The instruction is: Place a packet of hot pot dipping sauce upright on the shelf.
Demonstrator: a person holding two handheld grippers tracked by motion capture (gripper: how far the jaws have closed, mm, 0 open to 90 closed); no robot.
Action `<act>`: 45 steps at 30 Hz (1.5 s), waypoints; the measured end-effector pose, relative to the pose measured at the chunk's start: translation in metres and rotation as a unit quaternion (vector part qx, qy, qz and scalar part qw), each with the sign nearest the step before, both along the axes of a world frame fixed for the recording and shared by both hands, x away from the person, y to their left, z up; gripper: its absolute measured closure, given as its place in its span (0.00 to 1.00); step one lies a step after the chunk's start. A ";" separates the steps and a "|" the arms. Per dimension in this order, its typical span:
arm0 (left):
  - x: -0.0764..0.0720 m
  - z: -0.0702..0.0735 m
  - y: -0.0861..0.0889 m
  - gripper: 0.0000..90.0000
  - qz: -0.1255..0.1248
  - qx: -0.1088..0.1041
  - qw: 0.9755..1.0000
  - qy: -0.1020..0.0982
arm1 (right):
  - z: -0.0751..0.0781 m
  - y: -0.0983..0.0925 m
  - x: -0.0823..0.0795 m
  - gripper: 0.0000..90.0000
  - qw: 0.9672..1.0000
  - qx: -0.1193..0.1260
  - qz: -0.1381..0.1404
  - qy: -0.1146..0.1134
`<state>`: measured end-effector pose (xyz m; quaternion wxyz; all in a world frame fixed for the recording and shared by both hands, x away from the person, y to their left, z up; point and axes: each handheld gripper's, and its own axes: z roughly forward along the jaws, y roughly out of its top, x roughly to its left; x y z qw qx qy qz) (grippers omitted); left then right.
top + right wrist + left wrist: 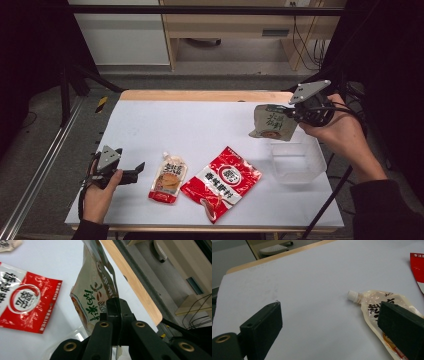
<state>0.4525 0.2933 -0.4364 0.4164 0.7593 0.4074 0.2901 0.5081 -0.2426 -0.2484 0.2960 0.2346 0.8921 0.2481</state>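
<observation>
My right gripper [294, 114] is shut on a beige sauce packet [271, 122] with green lettering, which hangs in the air above the far left corner of a clear plastic container [297, 161]. In the right gripper view the jaws pinch the packet [93, 293] at its edge, and my gripper [115, 305] points toward the table's far edge. My left gripper [136, 171] rests open near the table's front left, just left of a spouted pouch [168, 178]. In the left gripper view the pouch [372, 305] with its white cap lies partly behind the right jaw, and nothing sits between the jaws of that gripper [329, 315].
A red and white snack bag [221, 181] lies flat at the front middle, between the spouted pouch and the container; the same red bag [22, 305] appears in the right gripper view. The white table [190, 125] has a wooden far edge.
</observation>
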 end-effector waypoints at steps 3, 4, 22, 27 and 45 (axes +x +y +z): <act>0.000 -0.001 0.001 0.06 0.002 -0.001 1.000 0.002 | -0.001 -0.004 0.003 1.00 1.000 -0.001 -0.003 -0.002; 0.000 0.000 0.001 0.06 0.003 -0.002 1.000 0.002 | -0.002 -0.009 0.006 1.00 1.000 -0.002 -0.009 -0.005; -0.001 -0.001 -0.001 0.06 -0.002 0.001 1.000 0.005 | -0.011 -0.046 0.024 1.00 0.998 0.005 -0.051 -0.035; 0.000 -0.001 0.000 0.06 -0.002 0.000 1.000 0.005 | -0.012 -0.053 0.026 1.00 0.997 0.008 -0.059 -0.045; 0.000 -0.002 -0.002 0.06 -0.005 0.006 1.000 0.006 | -0.041 -0.067 0.055 1.00 0.997 0.001 -0.066 -0.044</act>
